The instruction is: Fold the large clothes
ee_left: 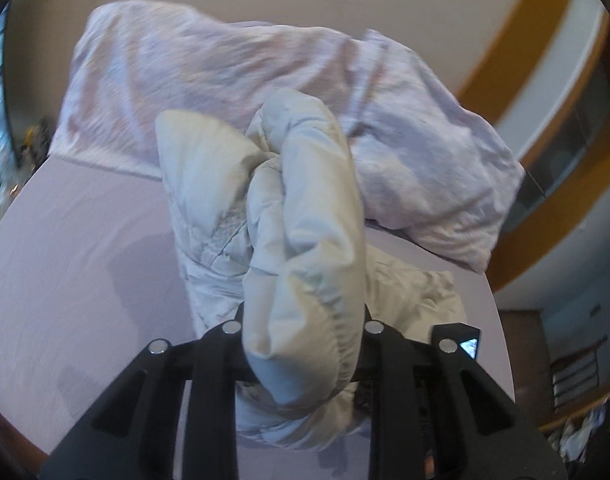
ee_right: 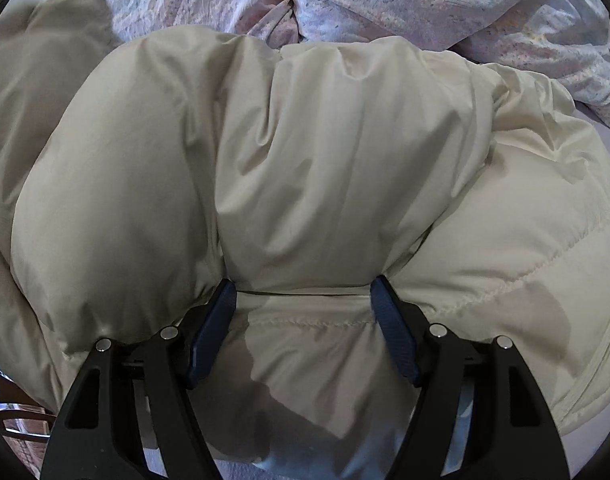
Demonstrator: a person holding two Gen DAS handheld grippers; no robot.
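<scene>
The left gripper is clamped on a thick bunched fold of a pale puffy jacket, which swells up between its black arms and hides the pads entirely. The held part looks like a padded sleeve or edge, raised off the bed, with more of the jacket trailing down behind it onto the lilac sheet.

The right gripper stands fairly wide, its two dark blue pads pressed down into the jacket's body. A band of quilted fabric lies between them, and a big padded roll bulges just ahead of the tips. Whether the pads actually pinch that band or only rest on it I cannot tell.

Beyond the jacket, in both views, lies one crumpled pinkish-lilac pillow or bedding piece, touching the jacket's far edge in the right wrist view. A cream wall with an orange-brown band runs behind the bed.

One jacket, one bedding piece, two grippers.
</scene>
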